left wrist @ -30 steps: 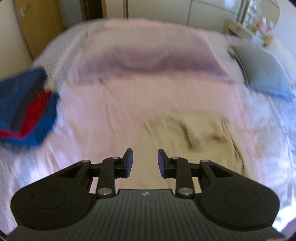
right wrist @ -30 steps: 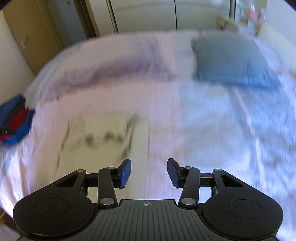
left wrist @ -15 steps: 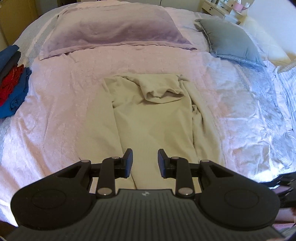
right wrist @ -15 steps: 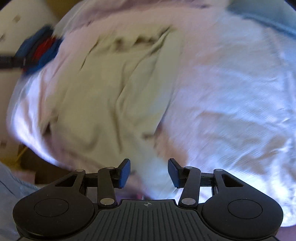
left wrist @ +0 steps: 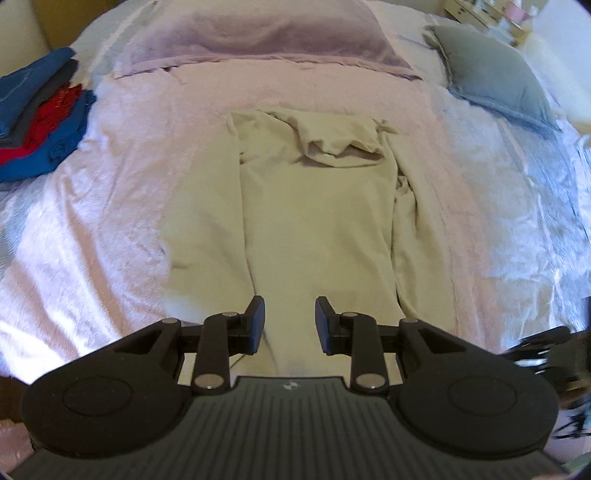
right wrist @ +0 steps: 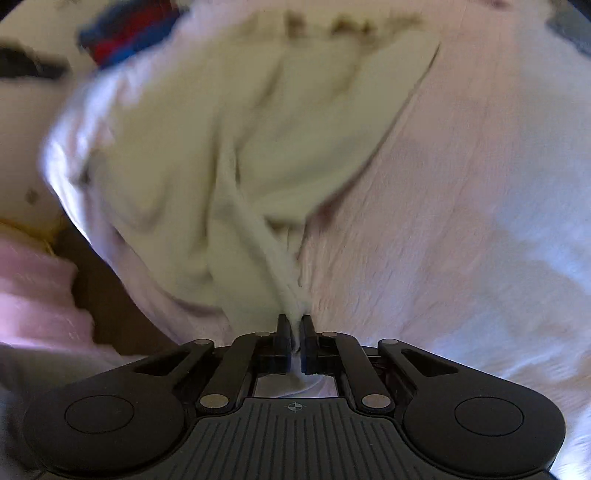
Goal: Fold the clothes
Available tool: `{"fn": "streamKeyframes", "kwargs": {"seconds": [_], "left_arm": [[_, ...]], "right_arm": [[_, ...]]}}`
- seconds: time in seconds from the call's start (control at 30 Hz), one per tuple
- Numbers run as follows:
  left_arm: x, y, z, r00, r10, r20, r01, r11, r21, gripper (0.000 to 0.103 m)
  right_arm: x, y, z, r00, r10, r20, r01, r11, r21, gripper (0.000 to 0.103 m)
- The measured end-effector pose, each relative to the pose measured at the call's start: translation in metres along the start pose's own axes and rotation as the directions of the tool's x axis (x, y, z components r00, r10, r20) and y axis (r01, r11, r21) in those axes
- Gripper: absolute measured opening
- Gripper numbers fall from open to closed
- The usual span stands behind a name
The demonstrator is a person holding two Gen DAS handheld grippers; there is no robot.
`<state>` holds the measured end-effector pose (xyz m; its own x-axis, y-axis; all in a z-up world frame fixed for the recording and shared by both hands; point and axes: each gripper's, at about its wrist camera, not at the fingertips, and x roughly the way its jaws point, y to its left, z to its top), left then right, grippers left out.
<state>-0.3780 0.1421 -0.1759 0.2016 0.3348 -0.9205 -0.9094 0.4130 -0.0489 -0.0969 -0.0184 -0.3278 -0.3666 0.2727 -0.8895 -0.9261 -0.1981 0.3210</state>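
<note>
Cream garment [left wrist: 314, 221] spread lengthwise on the middle of the bed, on a pale pink bedspread [left wrist: 110, 206], collar end toward the pillows, a flap folded down over the chest near the top, side panels turned in along both long edges, right edge rumpled. Near hem reaching down between the fingers of the left gripper [left wrist: 289, 320]. Left gripper hovering above that hem, jaws partly apart, nothing between the pads, no contact with cloth visible. Right gripper [right wrist: 293, 338] at the near right corner of the garment [right wrist: 229, 155], jaws just closed from wide, now pinched tight on a bunched ridge of the cream fabric; cloth drawn into a taut crease running up from the pads. Right wrist view motion-blurred, finer detail not readable. Dark blurred shape at the right edge of the left wrist view, identity not clear. Lilac pillow [left wrist: 258, 37] across the head of the bed, grey pillow [left wrist: 495, 81] to its right. Stack of folded clothes [left wrist: 37, 118], blue, dark grey and red layers, at the left edge of the bed, well apart from the garment; same stack [right wrist: 125, 33] visible as a blurred patch at upper left in the right wrist view
</note>
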Motion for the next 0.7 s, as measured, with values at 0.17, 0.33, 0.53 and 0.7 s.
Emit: {"fn": "streamKeyframes", "kwargs": {"seconds": [0.17,0.33,0.53,0.7], "left_arm": [[-0.017,0.008,0.000,0.997,0.063,0.040,-0.060,0.996,-0.064,0.026],[-0.025,0.010,0.003,0.992,0.107,0.060,-0.100,0.989,-0.107,0.026],[-0.030,0.003,0.008,0.990,0.113,0.085,-0.100,0.984,-0.147,0.026],[-0.038,0.001,0.006,0.984,0.163,0.067,-0.149,0.974,-0.169,0.026]], "right_arm": [[-0.130,-0.072,0.018,0.959,-0.127,0.255,0.084,0.982,0.170,0.002],[-0.231,-0.162,0.019,0.844,-0.433,0.317,0.276,0.857,0.435,0.002],[-0.236,-0.211,0.029,0.732,-0.662,0.163,0.506,0.688,0.521,0.004],[-0.191,-0.216,0.033,0.673,-0.733,-0.098,0.679,0.559,0.477,0.047]]}}
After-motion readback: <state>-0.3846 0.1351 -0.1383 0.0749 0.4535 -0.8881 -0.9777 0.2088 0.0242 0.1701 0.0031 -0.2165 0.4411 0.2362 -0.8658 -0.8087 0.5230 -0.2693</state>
